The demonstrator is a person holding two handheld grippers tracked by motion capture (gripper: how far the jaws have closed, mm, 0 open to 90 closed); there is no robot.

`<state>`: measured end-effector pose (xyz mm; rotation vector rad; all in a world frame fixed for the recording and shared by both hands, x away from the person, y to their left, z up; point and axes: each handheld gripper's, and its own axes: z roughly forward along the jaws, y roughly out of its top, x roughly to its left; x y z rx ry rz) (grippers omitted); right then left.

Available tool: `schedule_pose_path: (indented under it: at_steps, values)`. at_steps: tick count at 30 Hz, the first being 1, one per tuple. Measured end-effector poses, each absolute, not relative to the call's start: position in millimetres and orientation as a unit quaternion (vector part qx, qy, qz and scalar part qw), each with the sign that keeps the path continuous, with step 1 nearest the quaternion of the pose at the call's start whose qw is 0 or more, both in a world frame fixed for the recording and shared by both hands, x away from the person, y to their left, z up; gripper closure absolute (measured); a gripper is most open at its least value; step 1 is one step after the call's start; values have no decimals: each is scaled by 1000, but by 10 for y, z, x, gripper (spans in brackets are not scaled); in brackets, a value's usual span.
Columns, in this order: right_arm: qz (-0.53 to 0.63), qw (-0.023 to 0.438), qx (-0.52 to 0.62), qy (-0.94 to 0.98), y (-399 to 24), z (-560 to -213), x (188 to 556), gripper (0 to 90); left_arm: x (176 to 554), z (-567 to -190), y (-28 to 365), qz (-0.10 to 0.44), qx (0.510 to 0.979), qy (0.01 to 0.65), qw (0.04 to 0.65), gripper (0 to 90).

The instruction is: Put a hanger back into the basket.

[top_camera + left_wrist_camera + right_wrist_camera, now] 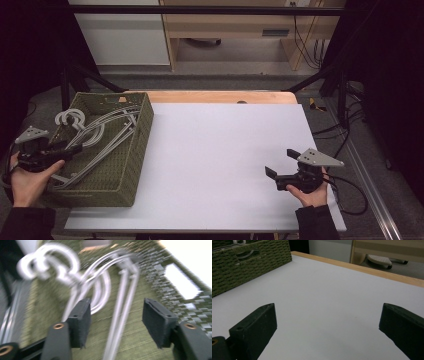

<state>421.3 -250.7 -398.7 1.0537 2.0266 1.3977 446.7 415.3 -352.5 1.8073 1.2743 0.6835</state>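
Observation:
A green woven basket [137, 150] stands at the left of the table and holds several white clothes hangers [100, 137]. My left gripper [67, 150] reaches over the basket's near left corner, above the hangers. In the left gripper view, which is blurred, it [116, 322] is open, with the hangers [100, 285] lying on the basket floor [140, 340] between and beyond its jaws. My right gripper [280, 162] hovers open over the white table surface at the right, nothing between its jaws; in its own view the gripper [327, 325] faces the bare sheet, with the basket [249, 267] at upper left.
A white sheet [220, 160] covers the table; a wooden edge [220, 96] runs along the far side. Black frame bars and cables [350, 190] stand at the right. Beyond the table are a wooden cabinet [240, 25] and a chair base [379, 260] on the floor.

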Motion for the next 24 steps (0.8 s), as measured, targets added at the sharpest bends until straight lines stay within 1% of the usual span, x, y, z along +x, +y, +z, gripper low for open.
schedule_pose_path:
  at_steps: [3,6,13,16,18,20,21,23,24]
  values:
    - [510,230,384,735,-2512,-3981,4208,16,4392,-3517,3982,270,719,472,432,306]
    - [514,231,384,731,-2522,-3969,4198,16,4329,-3527,3781,257,722,446,462,227]
    - [522,236,384,724,-2539,-3954,4184,9,4199,-3562,3372,233,732,397,503,121]
    - [524,238,382,723,-2561,-3943,4170,10,4154,-3606,3209,236,743,372,505,98]
    - [526,238,381,722,-2579,-3936,4158,10,4141,-3643,3141,231,745,368,507,80]
    - [529,241,378,720,-2602,-3929,4148,9,4148,-3688,3071,229,756,363,495,69]
    - [530,242,379,719,-2611,-3924,4139,9,4147,-3706,3042,233,756,362,494,61]
    - [533,243,375,718,-2627,-3919,4129,7,4159,-3739,3009,219,753,363,503,60]
    - [533,243,375,718,-2634,-3916,4123,7,4165,-3751,3000,219,754,363,502,58]
